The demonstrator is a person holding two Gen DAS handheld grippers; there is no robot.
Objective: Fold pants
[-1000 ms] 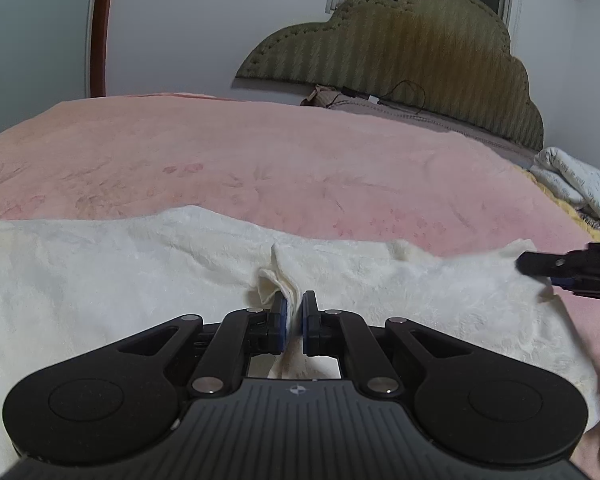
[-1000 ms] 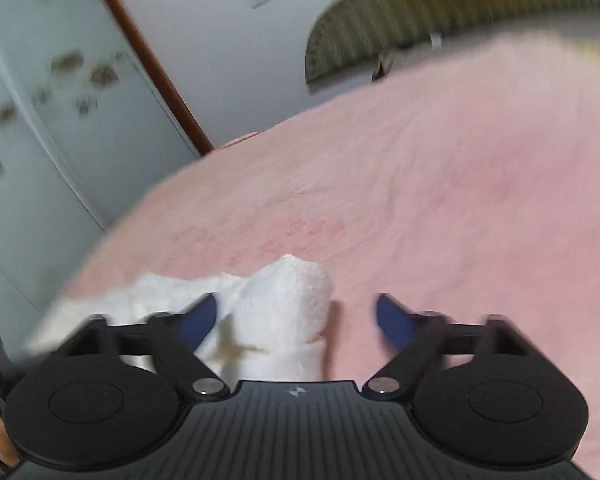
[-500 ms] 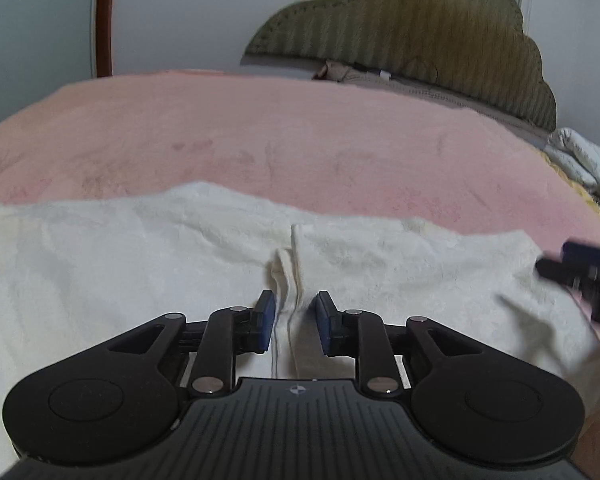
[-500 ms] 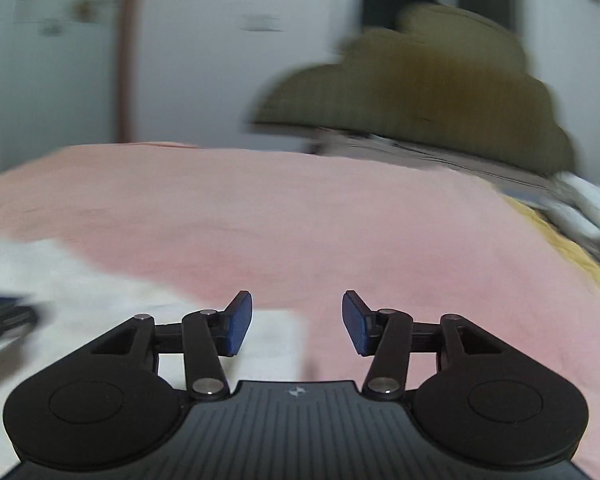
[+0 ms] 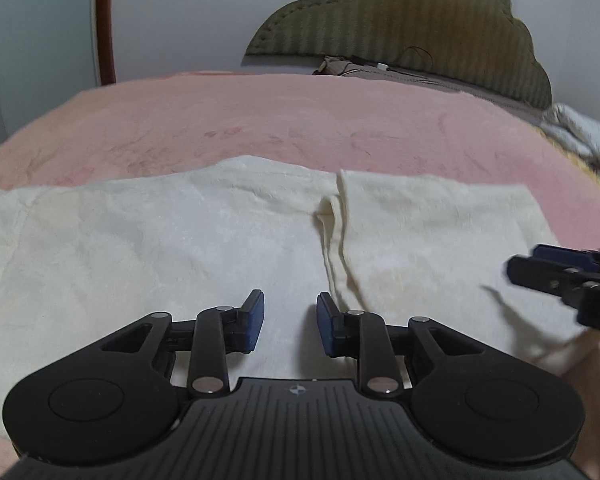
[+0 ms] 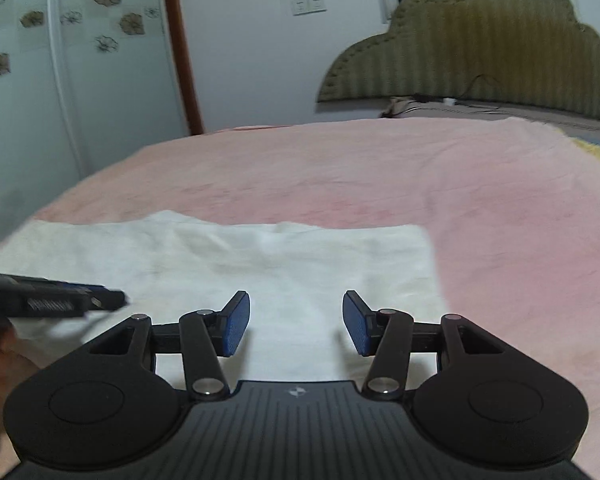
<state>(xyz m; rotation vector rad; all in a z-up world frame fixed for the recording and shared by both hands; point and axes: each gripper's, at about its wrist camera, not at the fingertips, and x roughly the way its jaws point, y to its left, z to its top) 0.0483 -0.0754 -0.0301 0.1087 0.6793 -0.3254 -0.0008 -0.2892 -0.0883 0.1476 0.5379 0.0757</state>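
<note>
Cream-white pants (image 5: 160,248) lie flat and spread sideways on the pink bed, with a fold seam near the middle (image 5: 336,232). They also show in the right wrist view (image 6: 292,264). My left gripper (image 5: 290,320) is open and empty, just above the cloth in front of the seam. My right gripper (image 6: 296,320) is open and empty over the right end of the pants. The right gripper shows at the right edge of the left wrist view (image 5: 568,276); the left gripper shows at the left edge of the right wrist view (image 6: 52,300).
A pink bedspread (image 5: 300,120) covers the bed. An olive padded headboard (image 5: 420,20) stands at the back with cables at its foot. A white quilt (image 5: 584,132) lies at the far right. A wardrobe door with flower stickers (image 6: 40,60) stands at the left.
My left gripper let go of the pinched fold at the seam and opened; the cloth now lies flat. My right gripper let go of the bunched pants end and swung round over it.
</note>
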